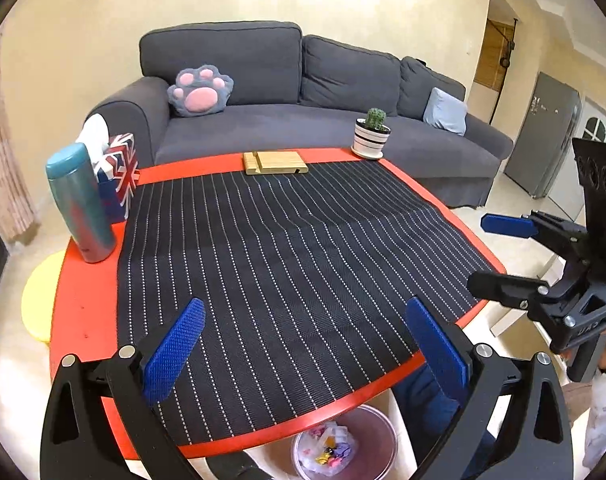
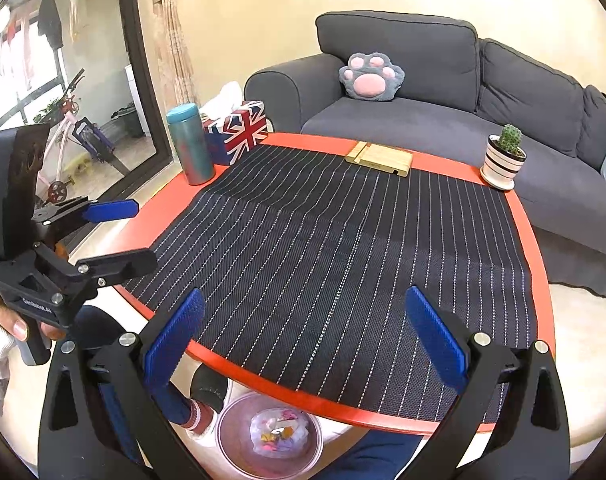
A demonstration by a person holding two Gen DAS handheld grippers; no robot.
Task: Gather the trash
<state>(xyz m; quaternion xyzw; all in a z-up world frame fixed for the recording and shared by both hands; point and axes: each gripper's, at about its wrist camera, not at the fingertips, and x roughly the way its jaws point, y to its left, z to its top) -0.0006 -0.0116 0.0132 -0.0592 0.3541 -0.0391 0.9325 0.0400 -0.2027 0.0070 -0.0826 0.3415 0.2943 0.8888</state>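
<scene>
Both grippers, left gripper [image 1: 303, 350] and right gripper [image 2: 303, 346], hover with fingers apart, empty | colourful crumpled wrappers [image 2: 277, 434] sit in round translucent bin [image 2: 227, 420] beneath round red table's [image 2: 163, 196] near edge | risk: overreaching knocks teal steel flask [image 2: 190, 144] at left edge.

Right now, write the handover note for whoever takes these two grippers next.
Left gripper: open, empty, above the near edge of the table.
Right gripper: open, empty, also at the near edge.
Bin: on the floor under the near edge, wrappers and crumpled bits already inside.
On the table: flask, tissue box, wooden stand, cactus pot on or beside the striped mat. None looks like trash.
Done: no loose trash visible on the table.
Left: check the floor and sofa; little of either shows.
</scene>
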